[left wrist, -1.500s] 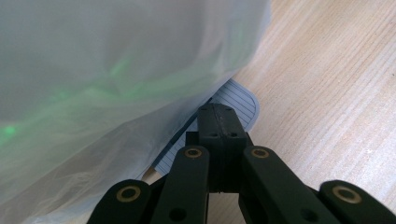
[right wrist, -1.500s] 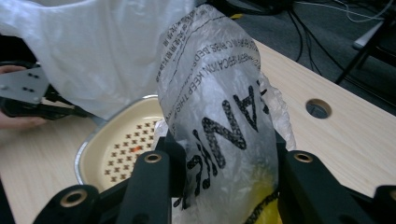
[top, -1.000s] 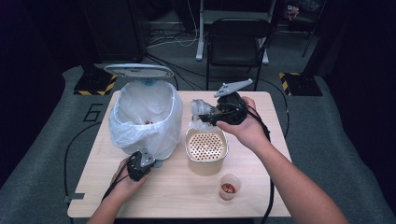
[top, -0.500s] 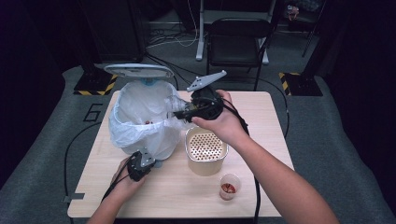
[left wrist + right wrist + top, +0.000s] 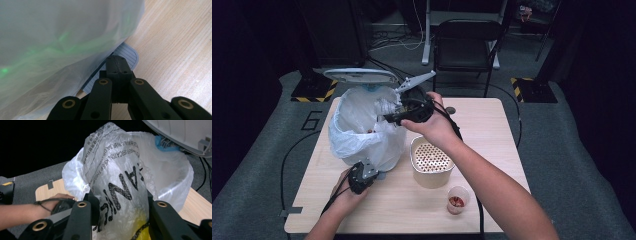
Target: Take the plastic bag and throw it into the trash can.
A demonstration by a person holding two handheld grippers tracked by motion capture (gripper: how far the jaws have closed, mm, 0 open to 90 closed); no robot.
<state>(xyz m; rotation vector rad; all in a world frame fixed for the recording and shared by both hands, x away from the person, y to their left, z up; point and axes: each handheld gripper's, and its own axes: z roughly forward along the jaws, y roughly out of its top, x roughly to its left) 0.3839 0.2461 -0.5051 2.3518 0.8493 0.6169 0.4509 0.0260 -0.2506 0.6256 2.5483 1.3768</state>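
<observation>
Wrapper held over the bin
Right gripper (image 5: 387,114) clamps a printed plastic wrapper (image 5: 117,185); left gripper (image 5: 117,65), jaws together, pins the bin's pedal (image 5: 127,53).

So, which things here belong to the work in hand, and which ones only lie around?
In use:
- printed plastic bag, held by the right gripper
- lined bin, its pedal pinched by the left gripper

Lying about:
- perforated pot
- small cup
- chair
</observation>
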